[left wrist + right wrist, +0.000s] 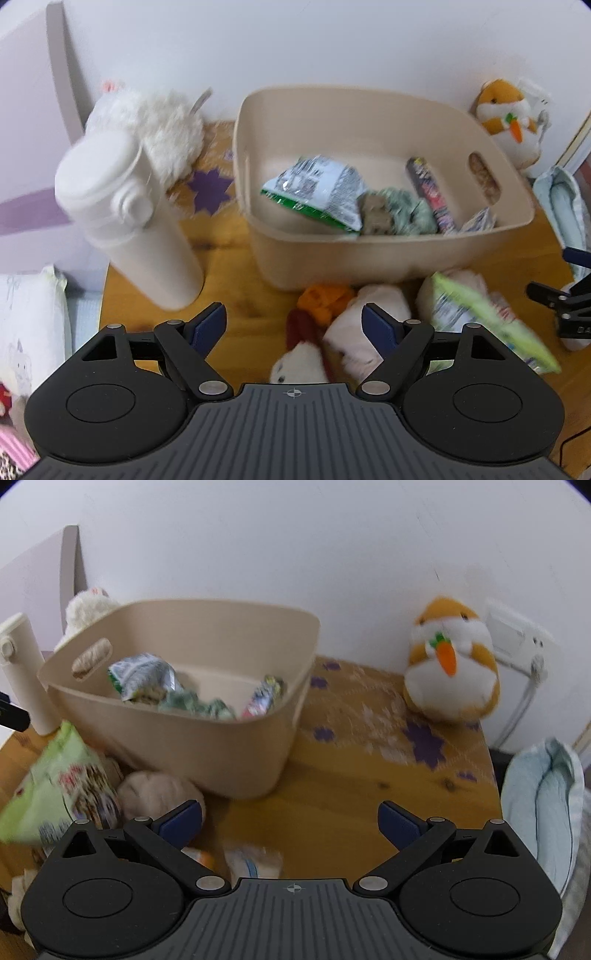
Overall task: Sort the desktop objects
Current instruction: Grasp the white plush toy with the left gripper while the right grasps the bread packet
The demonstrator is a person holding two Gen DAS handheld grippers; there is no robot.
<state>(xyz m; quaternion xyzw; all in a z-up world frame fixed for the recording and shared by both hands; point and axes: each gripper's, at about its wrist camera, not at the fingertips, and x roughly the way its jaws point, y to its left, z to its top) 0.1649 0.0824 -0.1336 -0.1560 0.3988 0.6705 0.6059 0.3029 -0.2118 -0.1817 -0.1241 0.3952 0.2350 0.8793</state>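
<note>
both tongs, left [293, 325] and right [291, 821], spread wide and empty over the bench [332, 797], snacks sitting in the beige bin [236, 746]

Our right gripper [291, 818] gapes empty above the table [332, 797]; bin [207, 746] ahead-left, hamster toy [452, 664] ahead-right.

White wall [295, 546] behind wooden table [332, 805]
</note>
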